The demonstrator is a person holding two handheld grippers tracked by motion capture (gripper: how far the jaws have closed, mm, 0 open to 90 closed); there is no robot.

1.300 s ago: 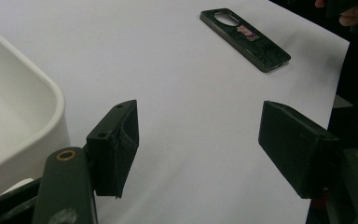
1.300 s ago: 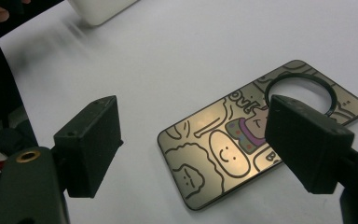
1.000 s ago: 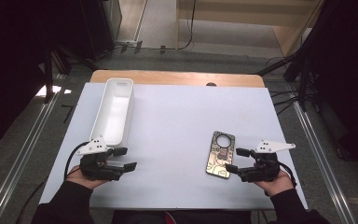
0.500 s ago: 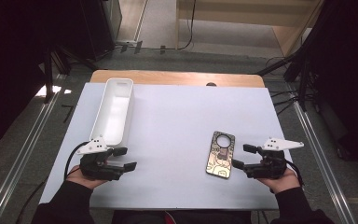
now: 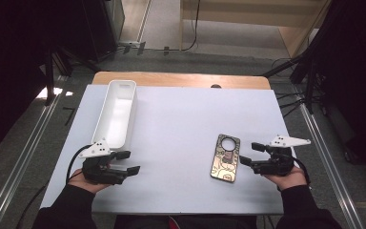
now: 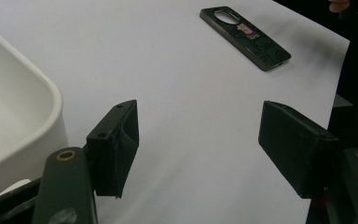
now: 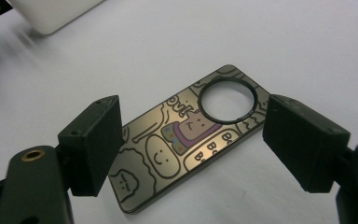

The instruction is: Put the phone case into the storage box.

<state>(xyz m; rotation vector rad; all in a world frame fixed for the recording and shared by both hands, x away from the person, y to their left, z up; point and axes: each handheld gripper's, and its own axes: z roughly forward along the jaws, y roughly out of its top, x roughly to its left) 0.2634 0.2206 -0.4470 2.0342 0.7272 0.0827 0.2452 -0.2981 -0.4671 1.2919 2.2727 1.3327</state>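
Lying flat on the white table [image 5: 181, 119], the cartoon-printed phone case [image 5: 225, 158] sits just beside the right gripper [image 5: 249, 156], its jaws wide apart, empty; left gripper [image 5: 129, 162] likewise parted, empty, well apart from it.

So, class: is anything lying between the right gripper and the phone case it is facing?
Nothing visible. The right gripper sits just beside the phone case, jaws open, with bare white table between them. The white tray lies far off near the left gripper.
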